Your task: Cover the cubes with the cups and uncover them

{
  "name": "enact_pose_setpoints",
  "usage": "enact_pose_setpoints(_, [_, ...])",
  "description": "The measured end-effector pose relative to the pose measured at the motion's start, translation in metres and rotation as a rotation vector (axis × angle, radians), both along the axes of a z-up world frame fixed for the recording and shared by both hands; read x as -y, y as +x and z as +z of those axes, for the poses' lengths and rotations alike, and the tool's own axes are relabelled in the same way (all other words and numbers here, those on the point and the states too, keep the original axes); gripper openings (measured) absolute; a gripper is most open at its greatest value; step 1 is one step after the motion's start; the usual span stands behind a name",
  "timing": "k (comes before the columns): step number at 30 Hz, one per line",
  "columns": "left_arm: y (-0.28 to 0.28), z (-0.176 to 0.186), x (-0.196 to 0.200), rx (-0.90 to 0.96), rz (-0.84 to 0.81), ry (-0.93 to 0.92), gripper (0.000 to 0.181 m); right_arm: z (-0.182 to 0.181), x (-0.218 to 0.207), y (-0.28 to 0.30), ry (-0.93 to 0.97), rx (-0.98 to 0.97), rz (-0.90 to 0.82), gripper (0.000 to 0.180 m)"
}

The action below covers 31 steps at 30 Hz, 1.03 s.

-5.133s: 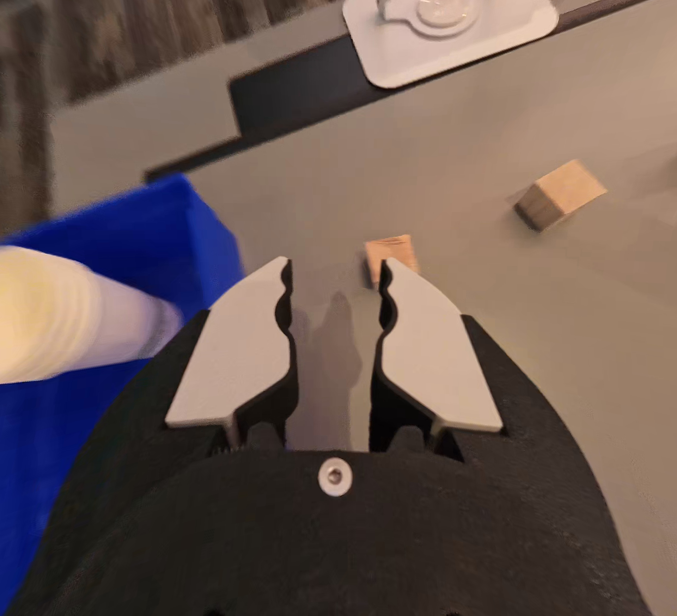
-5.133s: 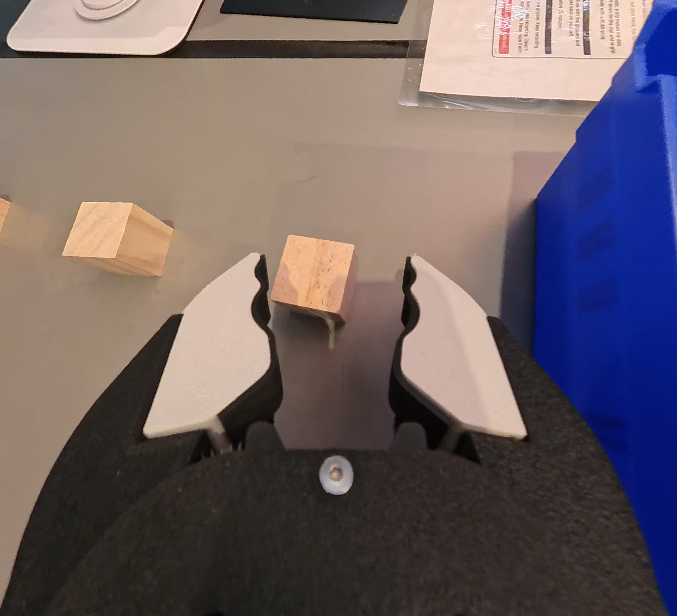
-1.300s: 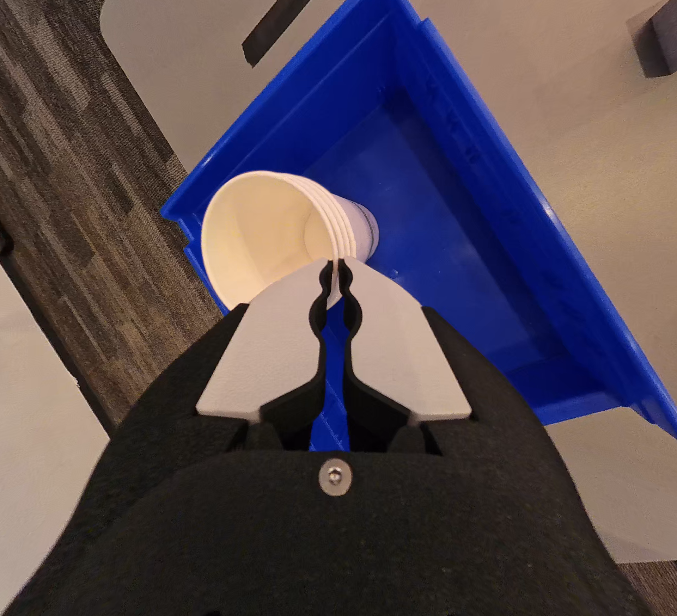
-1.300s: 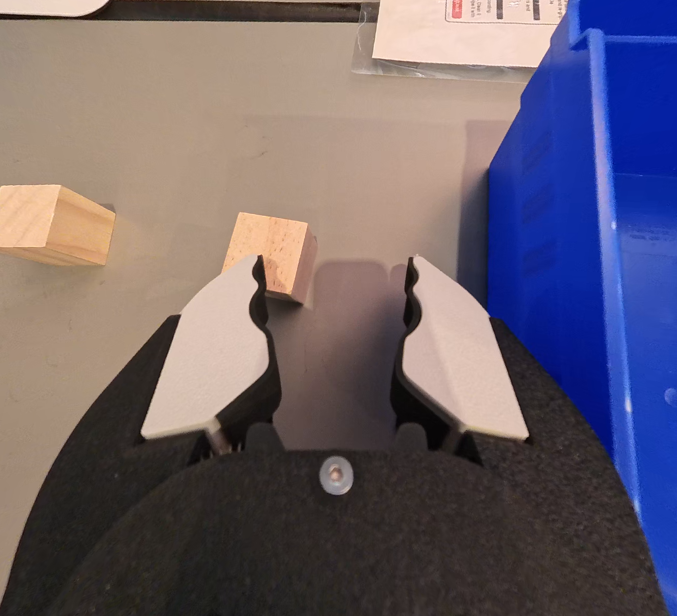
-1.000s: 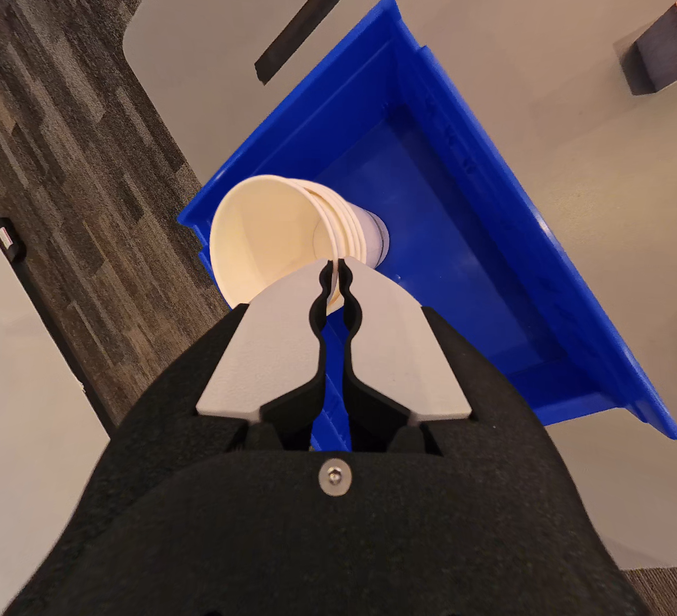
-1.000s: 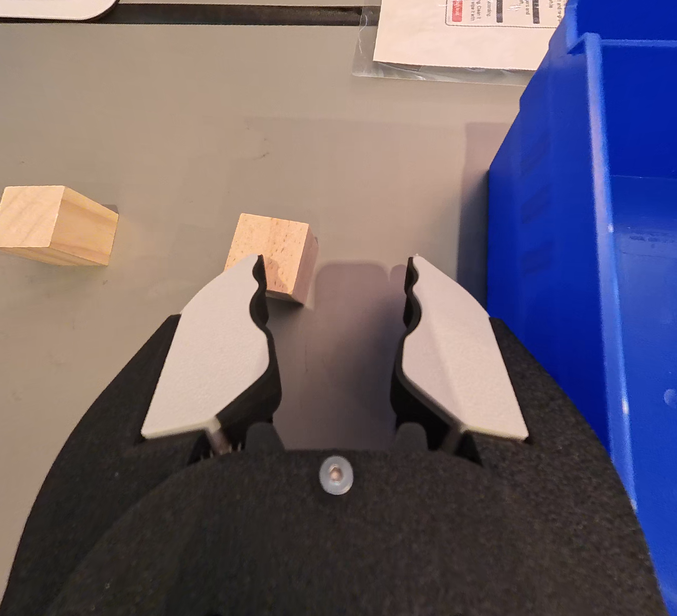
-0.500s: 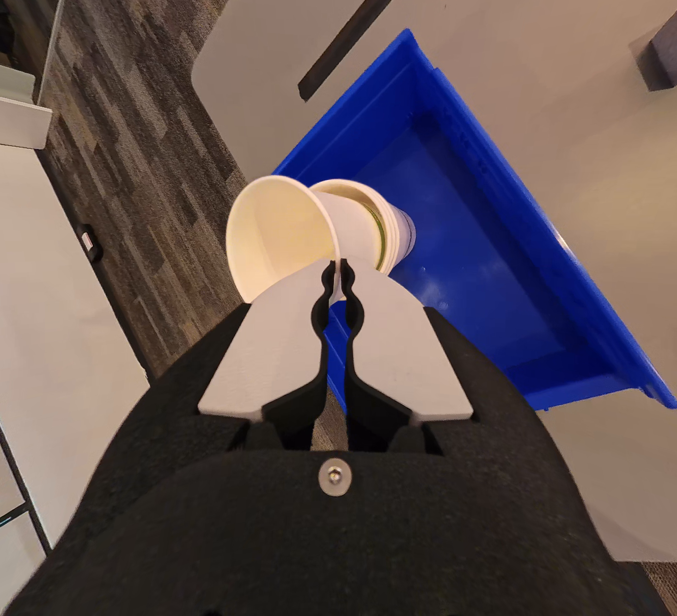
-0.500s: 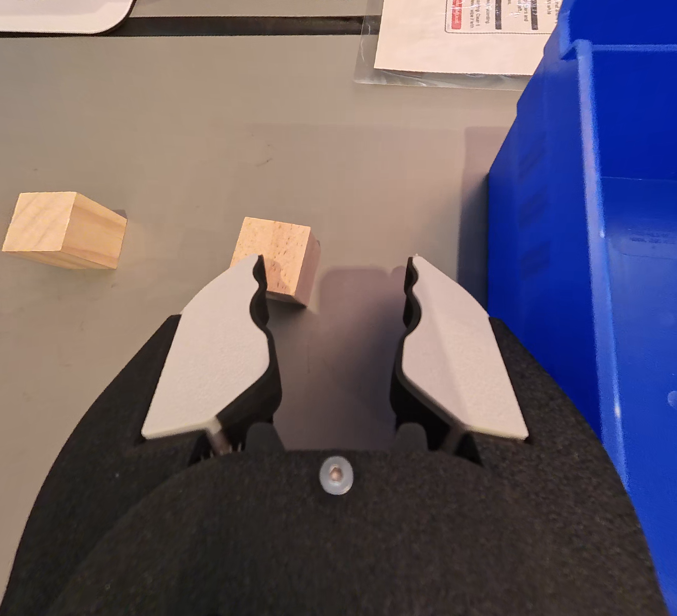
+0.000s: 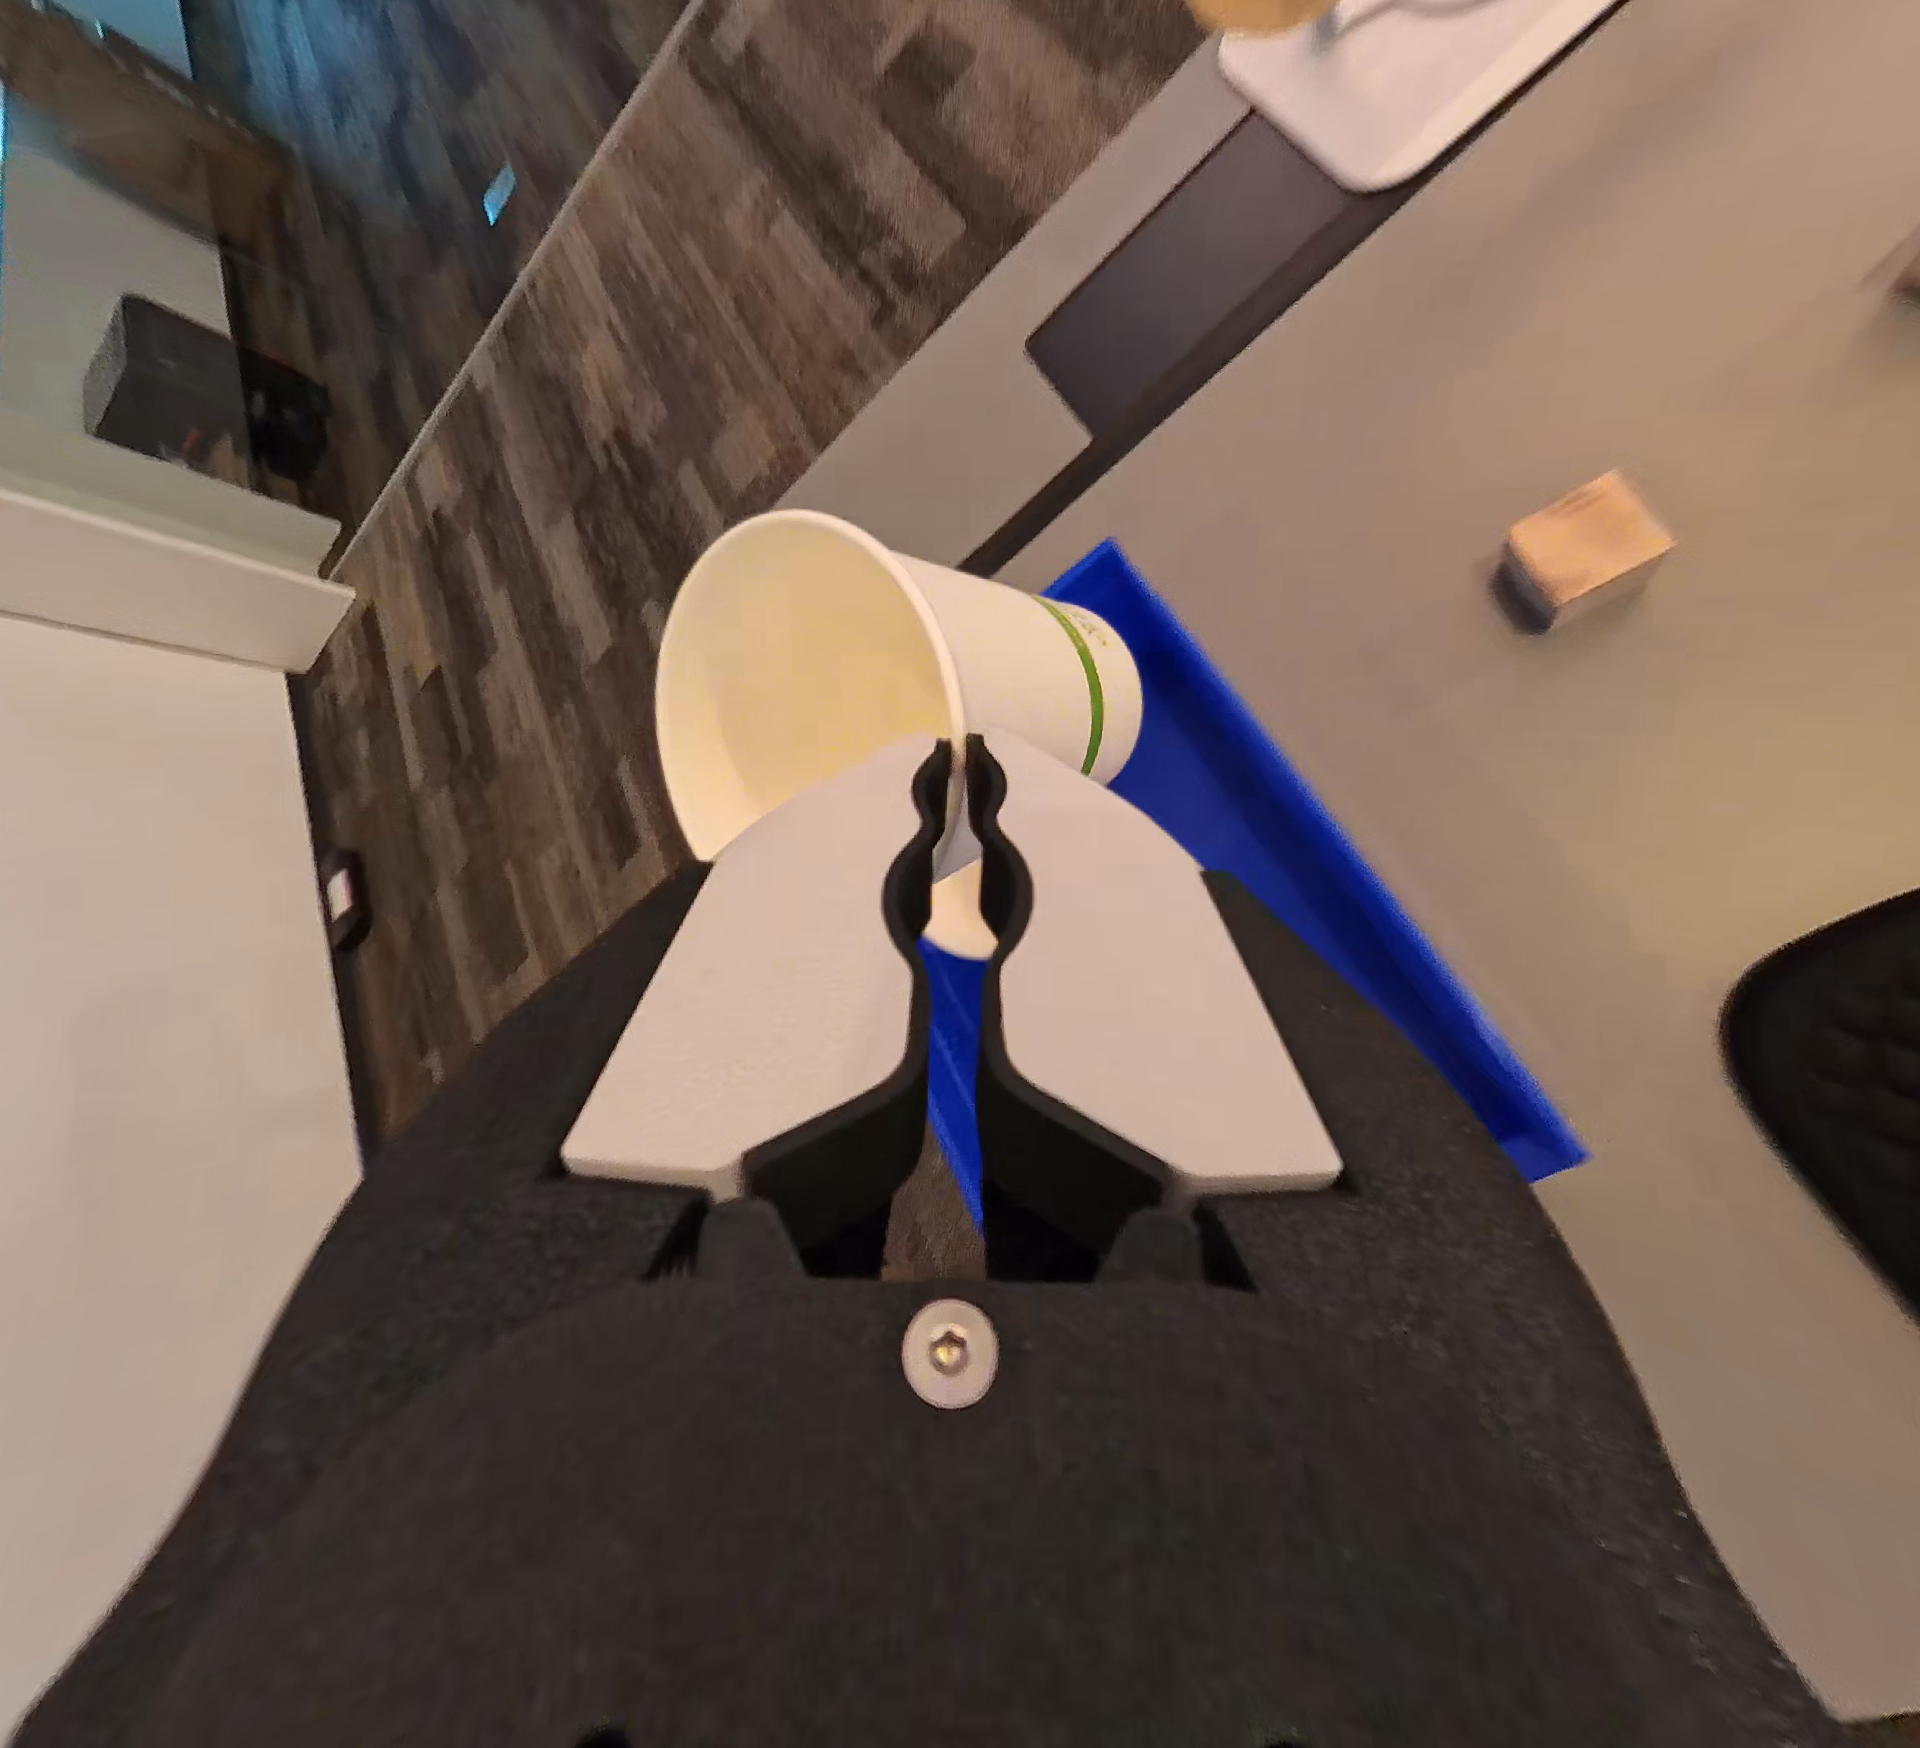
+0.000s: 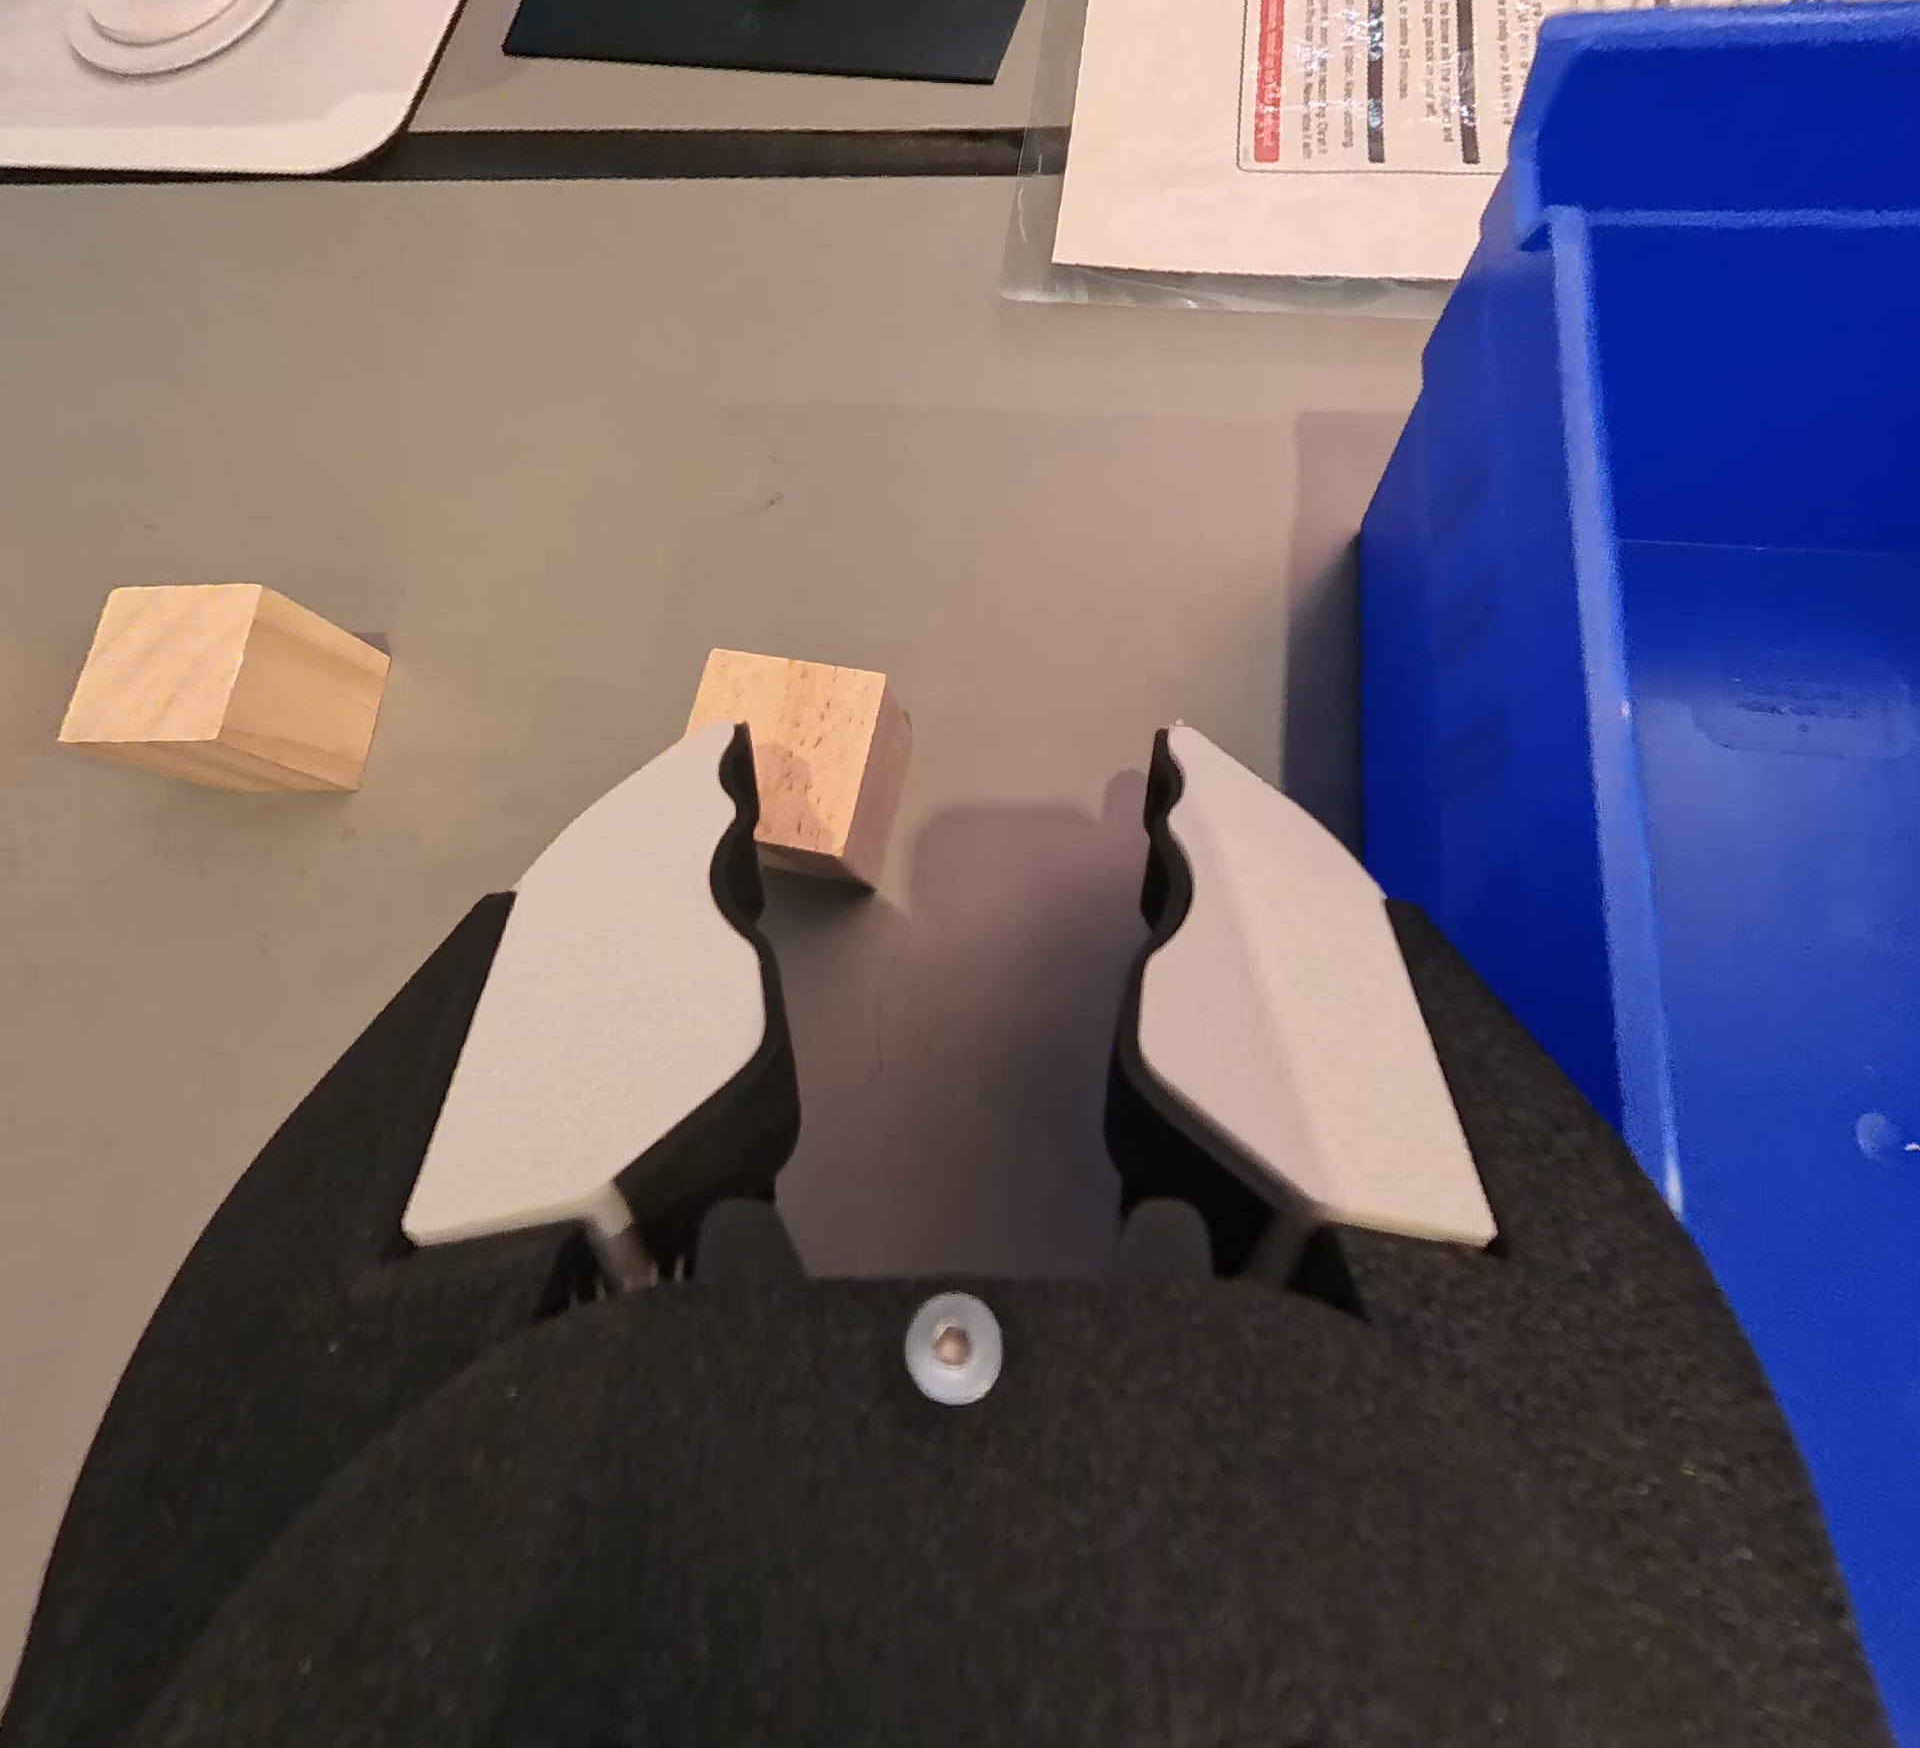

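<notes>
Grey table [image 10: 623, 410], two wooden cubes [image 10: 223, 690] [image 10: 821, 763], blue bin [image 10: 1496, 659], laminated sheet [image 10: 1174, 88]

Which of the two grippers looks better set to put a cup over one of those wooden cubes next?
The left. The left gripper is shut on the rim of a paper cup, lifted clear of the blue bin. The right gripper is open and empty, hovering by a wooden cube.

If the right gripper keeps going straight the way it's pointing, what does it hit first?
Probably the bare grey table. The open right gripper points down at it, between the nearer wooden cube and the blue bin. Depth is unclear, so the cube could brush its left finger.
</notes>
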<state>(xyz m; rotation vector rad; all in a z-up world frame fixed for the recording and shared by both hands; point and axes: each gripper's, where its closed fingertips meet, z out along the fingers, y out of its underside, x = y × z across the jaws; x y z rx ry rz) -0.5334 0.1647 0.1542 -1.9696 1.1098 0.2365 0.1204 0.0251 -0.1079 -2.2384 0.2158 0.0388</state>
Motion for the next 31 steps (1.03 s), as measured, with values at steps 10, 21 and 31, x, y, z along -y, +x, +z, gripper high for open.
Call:
enact_pose_setpoints(10, [0.134, 0.001, 0.06, 0.146, -0.317, -0.062, 0.002, 0.035, -0.014, -0.027, 0.137, 0.108, 0.095, 0.067])
enact_pose_setpoints(21, [0.262, -0.074, 0.121, 0.059, -0.602, -0.237, 0.002, 0.105, -0.009, -0.214, 0.503, -0.11, 0.803, 0.078])
enact_pose_setpoints(31, [0.337, -0.072, 0.167, 0.094, -0.777, -0.222, 0.002, 0.123, 0.011, -0.285, 0.605, -0.375, 1.031, 0.112])
